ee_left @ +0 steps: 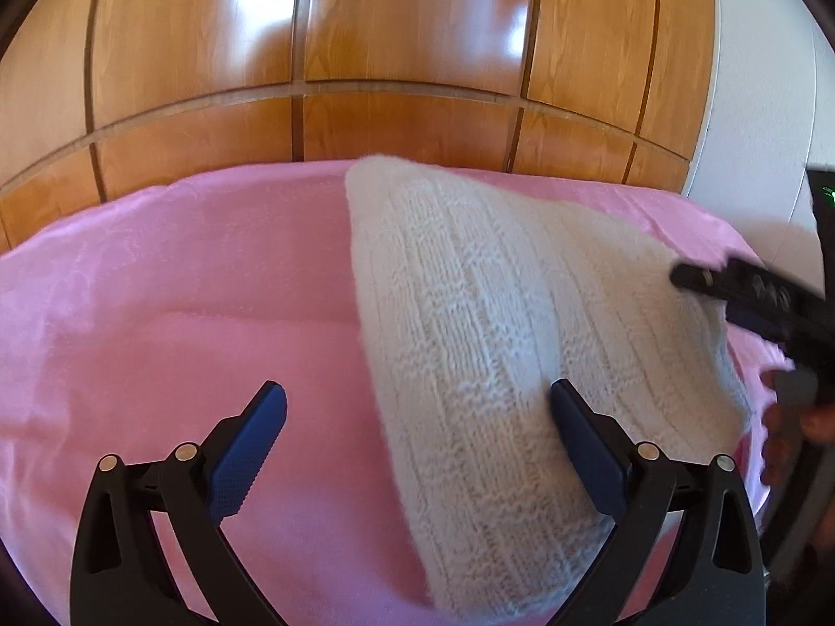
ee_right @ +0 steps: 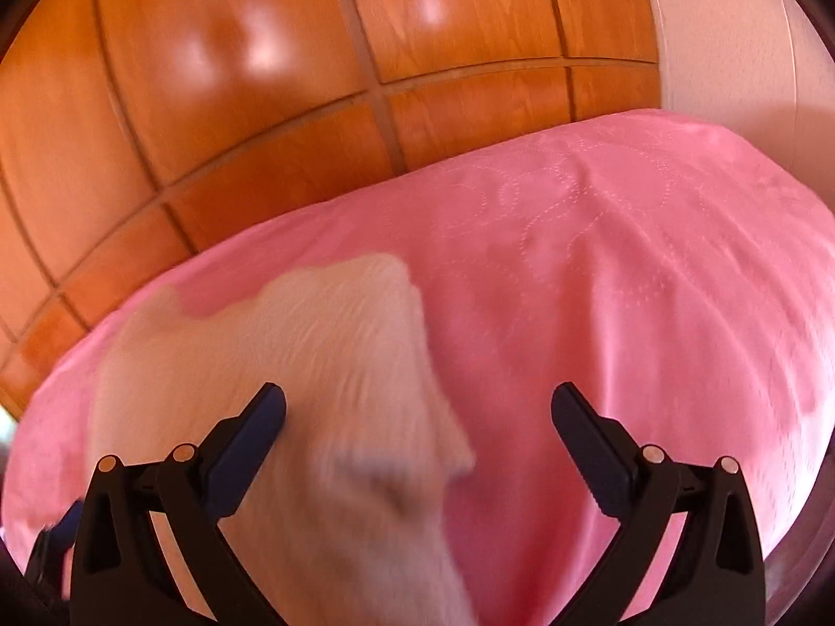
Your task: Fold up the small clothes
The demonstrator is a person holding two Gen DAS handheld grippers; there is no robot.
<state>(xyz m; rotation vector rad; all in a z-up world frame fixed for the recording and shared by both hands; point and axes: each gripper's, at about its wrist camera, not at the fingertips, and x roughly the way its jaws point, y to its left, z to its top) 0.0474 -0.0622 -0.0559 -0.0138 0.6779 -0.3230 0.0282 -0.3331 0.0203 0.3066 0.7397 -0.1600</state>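
Knit garment (ee_left: 501, 344): white/cream wool, ribbed with cable-like vertical rows, fuzzy surface. In the left wrist view it fills centre to lower right, roughly triangular, narrow rounded end toward the upper middle, wide end bottom right. It lies on the pink bedcover (ee_left: 156, 313). In the right wrist view the same knit (ee_right: 292, 391) sits lower left, motion-blurred, a squarish flap at its top edge.

Left gripper (ee_left: 417, 407): jaws spread wide, holding nothing; blue textured pads, black frame. The right pad overlaps the knit in frame; contact unclear.

Right gripper (ee_right: 417, 407): jaws also spread wide, nothing between them; the left finger overlaps the blurred knit. Seen from the left camera it enters at the right edge (ee_left: 694, 279), tip over the knit's edge.

Bedcover: smooth pink fabric, stitched dotted loop pattern upper right in the right view.

Behind: glossy wood-panel wardrobe (ee_left: 365, 52), grooved grid.
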